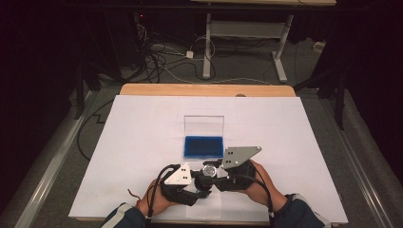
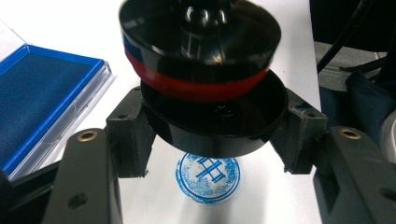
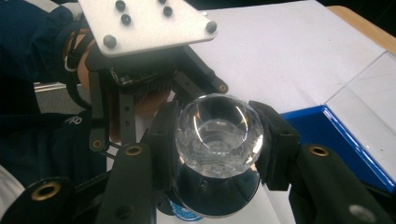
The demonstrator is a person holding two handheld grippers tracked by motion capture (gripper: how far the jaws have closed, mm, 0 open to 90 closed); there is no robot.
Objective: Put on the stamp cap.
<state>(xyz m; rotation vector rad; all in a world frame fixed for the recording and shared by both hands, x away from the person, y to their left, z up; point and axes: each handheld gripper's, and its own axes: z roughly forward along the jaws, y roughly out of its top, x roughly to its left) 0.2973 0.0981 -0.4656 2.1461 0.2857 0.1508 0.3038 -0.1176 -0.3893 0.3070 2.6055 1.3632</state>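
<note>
On the white paper sheet (image 1: pixel 142 142) that covers the worktop, both hands work on one round black stamp with a red band and a clear faceted knob (image 1: pixel 207 172). The left tongs (image 2: pixel 212 135) are closed on a shallow round black cap (image 2: pixel 215 123), their pads pressing its rim from both sides. The cap sits just under the stamp's black disc body (image 2: pixel 201 42), held above the paper and tilted a little. Directly below it on the sheet lies a round blue stamped print with a crossed mark in its middle (image 2: pixel 208 176).

The right tongs (image 3: pixel 215 140) are closed on the stamp's clear faceted knob (image 3: pixel 217 135), one pad on each side of it, with the black body (image 3: pixel 212 193) showing beneath.

In the high view the left tongs (image 1: pixel 202 187) and right tongs (image 1: pixel 214 173) meet near the front edge of the worktop, close to the person's blue sleeves (image 1: pixel 299 211). Just beyond them, near the middle of the sheet, lies an open blue ink pad in a clear plastic case (image 1: pixel 204 146), its clear lid (image 1: pixel 204 126) standing upright behind it.
</note>
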